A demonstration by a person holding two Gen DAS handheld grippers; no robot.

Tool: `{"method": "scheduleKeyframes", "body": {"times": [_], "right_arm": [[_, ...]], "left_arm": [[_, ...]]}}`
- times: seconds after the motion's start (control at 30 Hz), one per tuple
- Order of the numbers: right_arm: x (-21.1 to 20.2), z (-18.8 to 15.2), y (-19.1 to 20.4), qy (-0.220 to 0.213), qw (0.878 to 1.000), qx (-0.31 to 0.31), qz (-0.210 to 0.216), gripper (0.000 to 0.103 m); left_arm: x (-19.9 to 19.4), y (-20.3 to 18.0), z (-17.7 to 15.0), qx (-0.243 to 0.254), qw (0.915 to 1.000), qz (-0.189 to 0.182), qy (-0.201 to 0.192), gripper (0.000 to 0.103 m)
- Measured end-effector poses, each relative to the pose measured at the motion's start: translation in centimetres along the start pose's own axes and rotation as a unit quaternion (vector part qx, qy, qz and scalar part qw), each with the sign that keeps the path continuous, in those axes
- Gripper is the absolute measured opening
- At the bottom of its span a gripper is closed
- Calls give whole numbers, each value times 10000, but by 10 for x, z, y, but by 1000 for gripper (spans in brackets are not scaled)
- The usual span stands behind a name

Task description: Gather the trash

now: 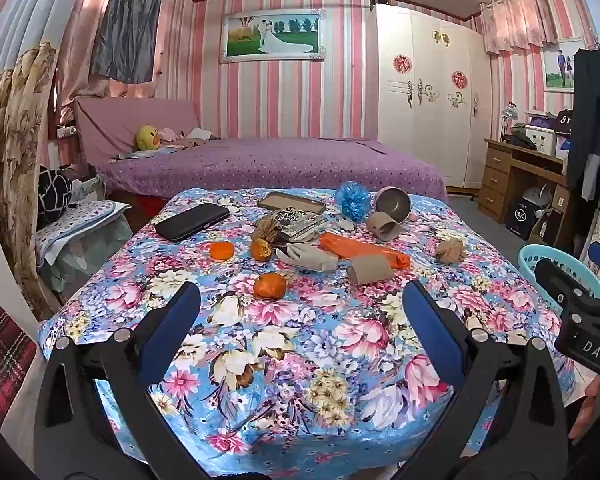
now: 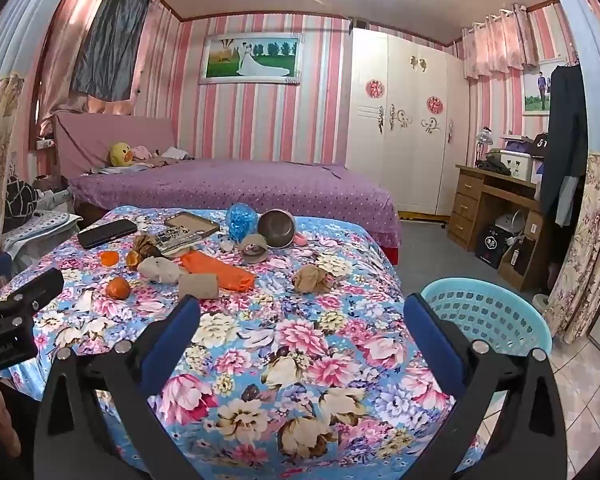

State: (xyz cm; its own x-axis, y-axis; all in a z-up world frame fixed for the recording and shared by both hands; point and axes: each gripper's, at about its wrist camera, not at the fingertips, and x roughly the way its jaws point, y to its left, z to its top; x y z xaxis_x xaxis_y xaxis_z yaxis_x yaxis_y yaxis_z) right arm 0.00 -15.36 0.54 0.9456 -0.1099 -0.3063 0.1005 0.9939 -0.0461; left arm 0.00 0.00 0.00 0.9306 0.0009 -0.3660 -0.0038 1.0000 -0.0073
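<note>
Trash lies on the floral tablecloth (image 1: 300,360): three orange peel pieces (image 1: 269,286), an orange plastic bag (image 1: 360,250), a cardboard tube (image 1: 370,270), a grey crumpled wad (image 1: 308,258) and crumpled brown paper (image 1: 450,250). My left gripper (image 1: 302,292) hovers open over the near part of the table, short of the closest peel, with nothing between its blue pads. My right gripper (image 2: 302,301) is also open and holds nothing; the cardboard tube (image 2: 199,285) and brown paper (image 2: 311,279) lie ahead of it. A light blue basket (image 2: 488,312) stands just off the table's right edge.
Farther back on the table are a black case (image 1: 192,222), a flat tray (image 1: 290,202), a blue mesh ball (image 1: 352,198), a tipped metal bowl (image 1: 394,200) and a second tube (image 1: 384,228). A purple bed (image 1: 280,164) stands behind, a wooden desk (image 2: 492,200) at right.
</note>
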Motion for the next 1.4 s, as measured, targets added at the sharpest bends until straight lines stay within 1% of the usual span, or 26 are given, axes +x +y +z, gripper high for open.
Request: {"method": "scheduleKeyframes", "body": {"times": [0.3, 0.37, 0.5, 0.6, 0.77, 1.4], "right_arm": [[-3, 1, -2, -61, 10000, 55, -3, 99], [-12, -1, 5, -134, 9999, -18, -46, 99], [-17, -1, 3, -125, 9999, -11, -50, 99], [-10, 1, 3, -110, 9999, -17, -75, 99], [-11, 2, -1, -100, 9999, 13, -86, 99], [-9, 3, 2, -100, 9999, -43, -120, 99]], "left_arm": [[0, 0, 0, -29, 10000, -28, 13, 98], [0, 0, 0, -29, 10000, -39, 17, 98], [0, 1, -5, -24, 10000, -37, 20, 98], [3, 2, 1, -30, 10000, -31, 34, 98], [2, 3, 2, -43, 10000, -32, 28, 98], [3, 3, 2, -88, 10000, -33, 24, 98]]}}
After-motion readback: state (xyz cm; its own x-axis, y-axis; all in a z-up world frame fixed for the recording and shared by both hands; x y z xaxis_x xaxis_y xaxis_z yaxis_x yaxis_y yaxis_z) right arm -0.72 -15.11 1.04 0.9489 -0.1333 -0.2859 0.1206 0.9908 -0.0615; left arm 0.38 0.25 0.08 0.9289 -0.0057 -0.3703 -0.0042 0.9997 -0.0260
